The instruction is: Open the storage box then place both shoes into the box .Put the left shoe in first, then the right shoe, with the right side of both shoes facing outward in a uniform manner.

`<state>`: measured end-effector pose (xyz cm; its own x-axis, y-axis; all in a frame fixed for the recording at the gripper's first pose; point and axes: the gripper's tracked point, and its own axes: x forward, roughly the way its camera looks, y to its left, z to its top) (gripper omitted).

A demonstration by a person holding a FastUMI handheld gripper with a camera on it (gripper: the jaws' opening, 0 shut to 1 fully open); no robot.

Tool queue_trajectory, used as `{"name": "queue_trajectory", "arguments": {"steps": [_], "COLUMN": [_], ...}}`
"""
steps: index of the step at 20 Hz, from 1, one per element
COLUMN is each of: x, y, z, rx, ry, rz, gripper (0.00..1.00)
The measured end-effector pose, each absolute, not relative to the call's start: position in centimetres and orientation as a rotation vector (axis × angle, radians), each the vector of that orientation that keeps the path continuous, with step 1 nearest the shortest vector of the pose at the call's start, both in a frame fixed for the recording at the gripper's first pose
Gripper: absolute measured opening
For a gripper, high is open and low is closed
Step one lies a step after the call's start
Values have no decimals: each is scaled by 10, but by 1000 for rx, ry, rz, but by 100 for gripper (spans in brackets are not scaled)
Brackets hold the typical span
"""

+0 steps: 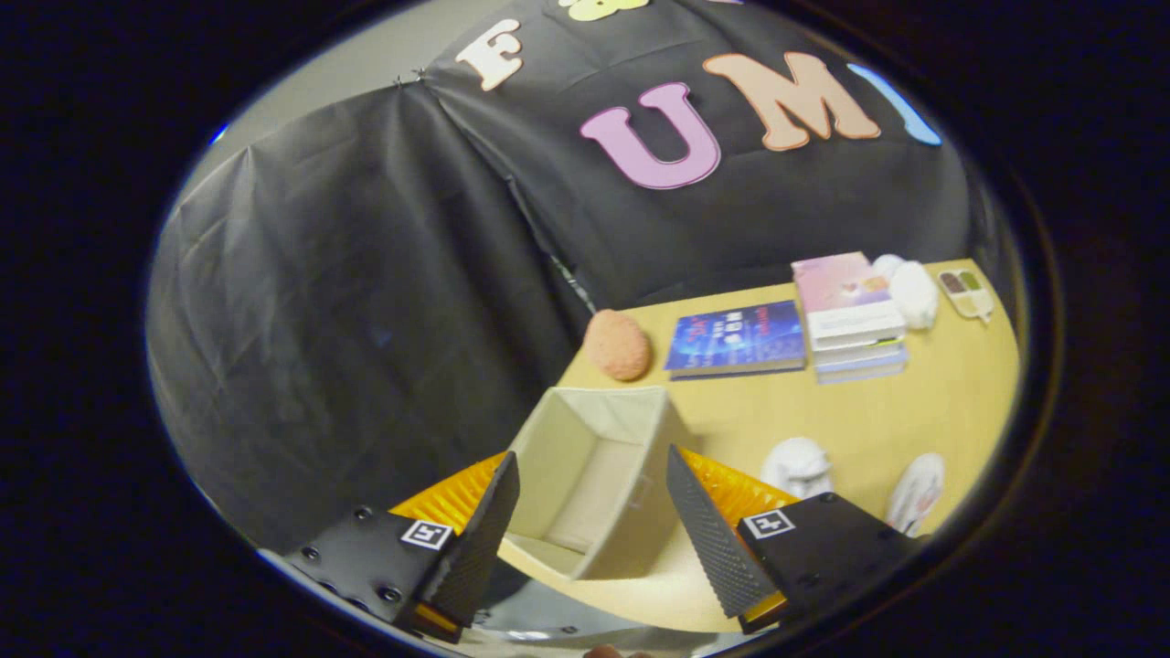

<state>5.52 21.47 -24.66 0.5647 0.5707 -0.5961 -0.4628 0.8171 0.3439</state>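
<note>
Matt cloth storage box (599, 475) between ribbed-faced fingers (708, 535) (spread apart); beyond, smooth wood-look table (914, 411), glossy book (739, 340)

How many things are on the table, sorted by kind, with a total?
Storage box: 1, open, between the gripper fingers, which stand apart
Shoes: 2, white
Books: 1 blue, plus a stack I can't count
Pink sponge-like ball: 1
White plush: 1
Small tray: 1
Total: 7, counting the stack as one
</note>
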Motion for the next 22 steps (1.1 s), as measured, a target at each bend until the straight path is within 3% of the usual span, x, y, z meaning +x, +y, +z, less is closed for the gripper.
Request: {"name": "queue_trajectory", "arguments": {"steps": [8,16,22], "x": [78,101,109], "y": [82,43,36], "z": [-358,-429,-464], "rx": [-182,-375,-497], "ry": [879,983,1031], "rz": [439,403,444], "gripper": [100,100,84]}}
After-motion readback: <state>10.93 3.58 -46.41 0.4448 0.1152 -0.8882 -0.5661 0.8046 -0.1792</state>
